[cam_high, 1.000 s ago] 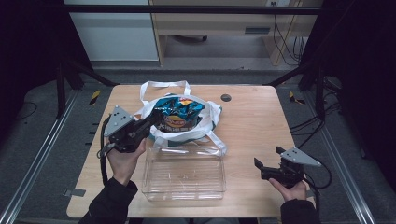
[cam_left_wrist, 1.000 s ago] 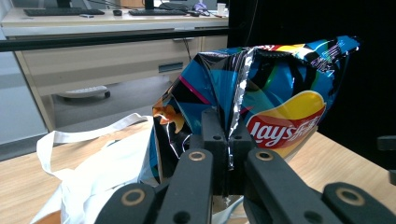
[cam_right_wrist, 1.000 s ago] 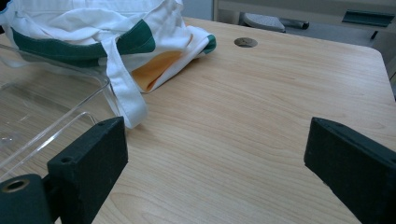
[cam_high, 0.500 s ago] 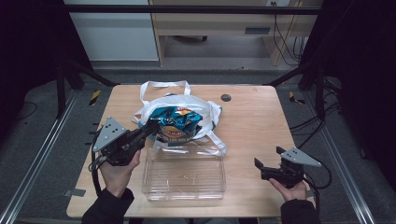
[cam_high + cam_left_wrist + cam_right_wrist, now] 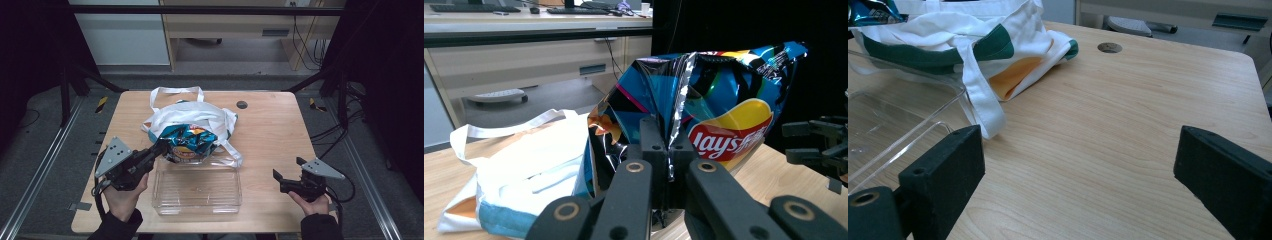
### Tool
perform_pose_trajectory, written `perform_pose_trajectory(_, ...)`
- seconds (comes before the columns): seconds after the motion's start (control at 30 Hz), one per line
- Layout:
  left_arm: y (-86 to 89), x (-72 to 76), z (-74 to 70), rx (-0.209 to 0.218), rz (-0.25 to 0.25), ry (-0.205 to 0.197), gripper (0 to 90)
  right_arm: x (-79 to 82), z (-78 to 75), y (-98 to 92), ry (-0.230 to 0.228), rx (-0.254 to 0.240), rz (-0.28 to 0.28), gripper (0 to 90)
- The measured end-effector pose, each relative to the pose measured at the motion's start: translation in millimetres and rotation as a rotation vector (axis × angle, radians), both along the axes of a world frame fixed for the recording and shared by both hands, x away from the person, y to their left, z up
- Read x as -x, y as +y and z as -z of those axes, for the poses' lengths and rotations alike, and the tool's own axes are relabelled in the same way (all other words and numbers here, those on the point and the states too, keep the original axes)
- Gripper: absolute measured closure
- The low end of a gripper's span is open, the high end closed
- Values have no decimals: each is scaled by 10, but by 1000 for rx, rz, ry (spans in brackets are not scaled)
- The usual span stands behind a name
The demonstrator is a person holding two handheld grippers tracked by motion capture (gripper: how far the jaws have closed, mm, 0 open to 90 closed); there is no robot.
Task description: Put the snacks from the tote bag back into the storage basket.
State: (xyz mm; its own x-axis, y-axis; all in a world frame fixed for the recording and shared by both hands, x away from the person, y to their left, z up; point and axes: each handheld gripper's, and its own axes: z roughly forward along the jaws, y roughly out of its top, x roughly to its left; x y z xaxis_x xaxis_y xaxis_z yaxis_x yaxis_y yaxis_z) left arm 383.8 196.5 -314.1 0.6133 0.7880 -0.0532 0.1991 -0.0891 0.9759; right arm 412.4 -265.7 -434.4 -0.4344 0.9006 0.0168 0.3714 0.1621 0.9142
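Chip bag (image 5: 189, 142), light, crinkly and easily crushed, hangs over the white tote (image 5: 200, 116) beside the clear tray (image 5: 197, 189), left tool (image 5: 162, 148) clamped on its sealed edge, right tool (image 5: 276, 179) gaping empty.

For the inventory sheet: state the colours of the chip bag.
Blue and black chip bag, with a yellow-and-red logo; left gripper view shows it best.

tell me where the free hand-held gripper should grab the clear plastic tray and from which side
Probably the thin upright right-hand wall of the clear rectangular plastic tray, one jaw inside and one outside. The open right hand-held gripper sits level beside that wall over bare wooden table, so a straight sideways approach from the right looks clearest.
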Motion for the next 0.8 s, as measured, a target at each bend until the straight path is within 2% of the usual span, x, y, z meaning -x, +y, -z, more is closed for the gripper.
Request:
perform_pose_trajectory(0.37, 12, 185, 5, -3, 20, -3, 900, 18, -12, -8, -8, -3, 0, 65)
perform_pose_trajectory(0.8, -58, 273, 121, -20, 44, 41, 899, 35, -24, -23, -19, -12, 3, 64)
